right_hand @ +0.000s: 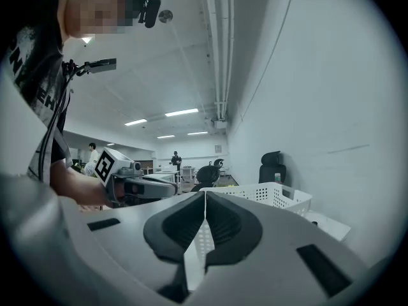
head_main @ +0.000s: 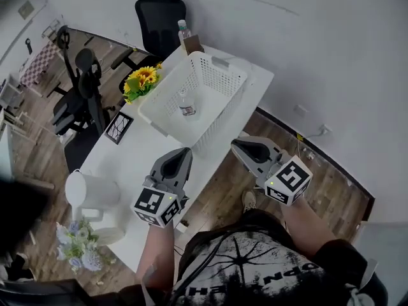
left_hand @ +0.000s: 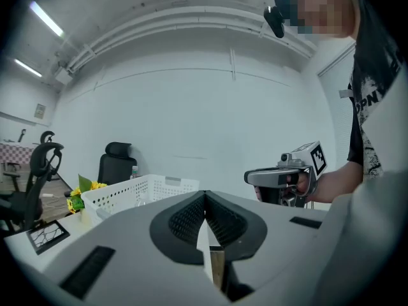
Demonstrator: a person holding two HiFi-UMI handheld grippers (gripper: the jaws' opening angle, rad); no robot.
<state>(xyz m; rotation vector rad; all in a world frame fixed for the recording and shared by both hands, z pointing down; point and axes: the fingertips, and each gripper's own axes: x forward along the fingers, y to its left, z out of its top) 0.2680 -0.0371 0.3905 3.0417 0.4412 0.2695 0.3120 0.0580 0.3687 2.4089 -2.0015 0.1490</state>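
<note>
Closest to the person, the left gripper point(head_main: 183, 153) is held over the near edge of the white table point(head_main: 131, 155). In its own view the two jaws are pressed together along their whole length, with nothing between them. The right gripper point(head_main: 238, 145) hangs beside it, past the table edge and above the wooden floor point(head_main: 223, 183). Its jaws are also fully closed and hold nothing. Both grippers point towards the white basket point(head_main: 224, 81), which stands on the table just in front of them, apart from both tips. Inside the basket is a small clear bottle point(head_main: 186, 105), perhaps lying on its side, but the head view is too small to be sure. On the left part of the table there is a white jug point(head_main: 89, 193) near the person and a small dark frame point(head_main: 118, 128) further on. Beyond the frame, beside the basket, stands a bunch of sunflowers point(head_main: 142, 80). At the far end of the table stands a second bottle point(head_main: 183, 29), and behind it a black office chair point(head_main: 159, 8).
</note>
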